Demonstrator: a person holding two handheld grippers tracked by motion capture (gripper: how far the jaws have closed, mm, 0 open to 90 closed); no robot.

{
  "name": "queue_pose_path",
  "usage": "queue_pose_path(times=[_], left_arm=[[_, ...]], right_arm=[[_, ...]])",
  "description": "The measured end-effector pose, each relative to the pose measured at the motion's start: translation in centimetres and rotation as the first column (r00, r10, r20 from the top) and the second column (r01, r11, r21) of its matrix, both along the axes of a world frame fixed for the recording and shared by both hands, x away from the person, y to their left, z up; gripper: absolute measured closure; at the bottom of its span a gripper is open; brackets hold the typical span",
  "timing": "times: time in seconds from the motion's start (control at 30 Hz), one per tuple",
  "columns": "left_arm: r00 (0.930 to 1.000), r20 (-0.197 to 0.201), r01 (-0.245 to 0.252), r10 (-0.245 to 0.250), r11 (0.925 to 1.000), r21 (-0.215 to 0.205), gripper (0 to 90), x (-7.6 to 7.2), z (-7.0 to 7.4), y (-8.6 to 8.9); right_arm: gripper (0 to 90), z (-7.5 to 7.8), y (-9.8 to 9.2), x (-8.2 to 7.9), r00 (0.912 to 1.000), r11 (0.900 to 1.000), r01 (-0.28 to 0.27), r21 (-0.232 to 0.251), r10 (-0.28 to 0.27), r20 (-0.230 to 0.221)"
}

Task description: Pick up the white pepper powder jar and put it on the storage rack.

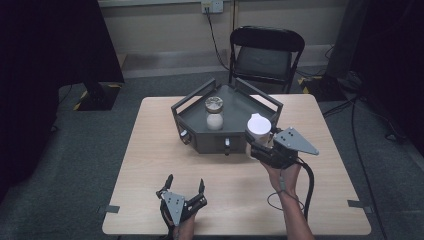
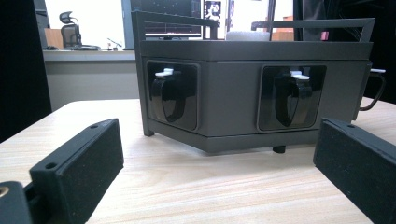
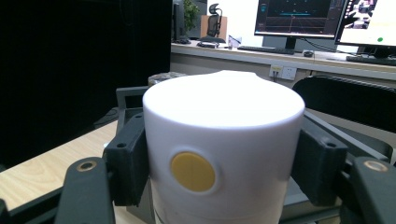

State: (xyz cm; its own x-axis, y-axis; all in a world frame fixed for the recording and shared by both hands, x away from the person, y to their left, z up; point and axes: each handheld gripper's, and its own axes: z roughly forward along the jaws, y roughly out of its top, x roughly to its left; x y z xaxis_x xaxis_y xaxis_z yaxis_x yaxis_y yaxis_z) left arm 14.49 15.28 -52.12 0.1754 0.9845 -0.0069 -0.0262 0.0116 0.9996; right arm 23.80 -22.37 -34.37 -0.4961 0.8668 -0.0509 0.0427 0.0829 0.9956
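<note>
My right gripper (image 1: 259,141) is shut on a white cylindrical container (image 1: 258,127), which it holds upright above the table just off the right front corner of the dark grey tray (image 1: 200,142). In the right gripper view the container (image 3: 219,140) shows a round yellow spot and both black pads (image 3: 128,158) press its sides. A glass jar (image 1: 214,114) with a pale lid stands inside the tray. Near the table's front edge my left gripper (image 1: 185,181) stands open. Its jaws face the tray's front wall (image 2: 229,98), with nothing between them.
The tray has raised rails and two black latches (image 2: 168,95) on its front faces. A black folding chair (image 1: 265,55) stands behind the wooden table (image 1: 150,150). Bare tabletop (image 2: 196,186) lies between my left gripper and the tray. Dark curtains hang at both sides.
</note>
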Motion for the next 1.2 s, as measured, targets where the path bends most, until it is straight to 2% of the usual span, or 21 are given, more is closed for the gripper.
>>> queue_pose_path(times=[0.37, 0.63, 0.87, 1.0, 1.07, 1.2], left_arm=[[1.0, 0.0, 0.0, 0.0, 1.0, 0.0, 1.0, 0.0, 0.0, 0.0], [1.0, 0.001, 0.002, -0.002, 1.0, -0.001, 0.9, 0.0, 0.0, 0.0], [1.0, 0.0, 0.002, -0.002, 1.0, 0.002, 0.8, 0.0, 0.0, 0.0], [1.0, 0.0, 0.002, -0.002, 1.0, 0.001, 0.7, 0.0, 0.0, 0.0], [1.0, 0.0, 0.002, -0.002, 1.0, 0.001, 0.7, 0.0, 0.0, 0.0], [1.0, -0.001, 0.0, 0.0, 1.0, 0.001, 1.6, 0.0, 0.0, 0.0]], right_arm=[[30.5, 1.0, 1.3, 1.7, 0.9999, 1.0, 0.011, 0.002, -0.011, 0.002], [30.5, 1.8, 3.0, 3.6, 0.9987, 0.999, 0.049, -0.021, -0.049, 0.013], [30.5, 1.6, 4.9, 5.4, 0.9967, 0.996, 0.08, -0.039, -0.079, 0.016], [30.5, 1.5, 5.5, 6.2, 0.9956, 0.995, 0.093, -0.03, -0.093, 0.013], [30.5, 1.4, 6.1, 6.9, 0.9934, 0.992, 0.114, -0.045, -0.113, 0.021], [30.5, 1.3, 6.6, 7.8, 0.9915, 0.991, 0.129, -0.027, -0.129, 0.019]])
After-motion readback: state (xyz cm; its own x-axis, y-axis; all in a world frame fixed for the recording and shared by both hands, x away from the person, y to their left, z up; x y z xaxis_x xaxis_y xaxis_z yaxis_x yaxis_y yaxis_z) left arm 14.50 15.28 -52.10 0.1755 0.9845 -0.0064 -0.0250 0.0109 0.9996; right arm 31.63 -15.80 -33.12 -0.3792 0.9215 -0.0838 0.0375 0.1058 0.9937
